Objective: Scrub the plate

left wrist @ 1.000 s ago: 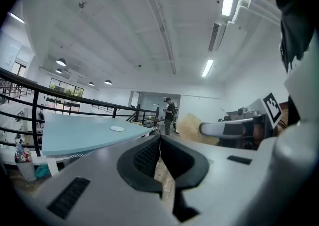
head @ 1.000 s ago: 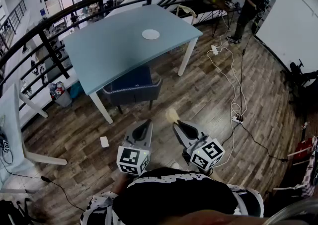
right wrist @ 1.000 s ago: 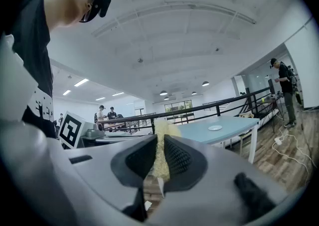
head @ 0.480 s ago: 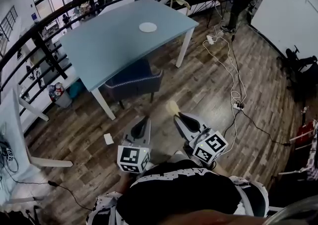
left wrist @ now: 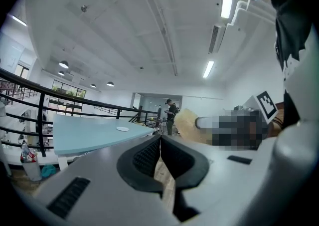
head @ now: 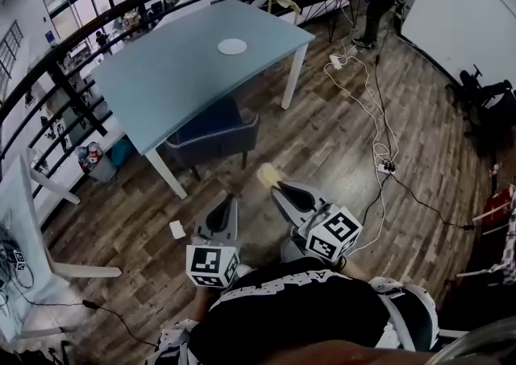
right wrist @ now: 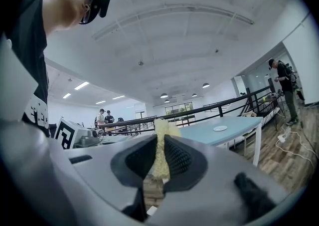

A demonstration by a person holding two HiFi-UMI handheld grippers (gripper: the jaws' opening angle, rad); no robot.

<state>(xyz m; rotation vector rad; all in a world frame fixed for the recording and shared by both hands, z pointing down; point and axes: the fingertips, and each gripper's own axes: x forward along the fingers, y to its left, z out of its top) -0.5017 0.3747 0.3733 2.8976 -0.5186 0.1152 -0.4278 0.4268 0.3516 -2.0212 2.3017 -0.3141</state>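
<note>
On the table, plate lies well beyond right tongs gripping sponge

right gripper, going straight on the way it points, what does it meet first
Past the sponge in its jaws, the line runs toward the blue table and the chair under it; likely the table's near edge first, but depth is unclear.

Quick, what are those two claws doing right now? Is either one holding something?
Left claw: closed, nothing in it.
Right claw: closed on a yellow sponge.
</note>
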